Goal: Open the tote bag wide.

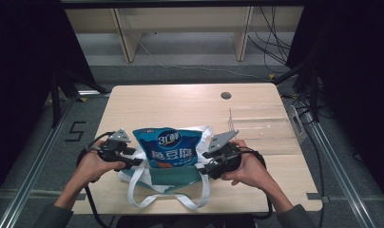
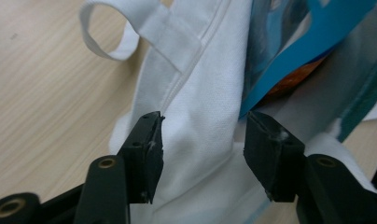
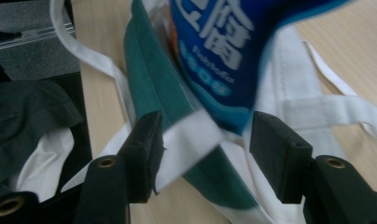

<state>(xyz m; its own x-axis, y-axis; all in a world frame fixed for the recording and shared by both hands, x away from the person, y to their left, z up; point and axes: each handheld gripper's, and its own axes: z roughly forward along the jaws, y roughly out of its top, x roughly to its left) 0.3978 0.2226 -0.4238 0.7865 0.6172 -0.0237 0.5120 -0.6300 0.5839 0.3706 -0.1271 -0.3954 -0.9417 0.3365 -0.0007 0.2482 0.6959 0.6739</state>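
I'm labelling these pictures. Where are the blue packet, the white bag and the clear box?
blue packet (image 1: pixel 167 146), high view, printed front.
white bag (image 2: pixel 196 116), left gripper view, cloth side.
clear box (image 1: pixel 261 124), high view, top wall.

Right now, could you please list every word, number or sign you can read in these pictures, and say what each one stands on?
"5": black figure on the grey floor left of the table.
"鱼豆腐": large white characters on the blue snack packet standing in the white tote bag.
"豆腐": the same characters close up in the right gripper view.
Logo at the packet's top and small print under the characters: too blurred to read.
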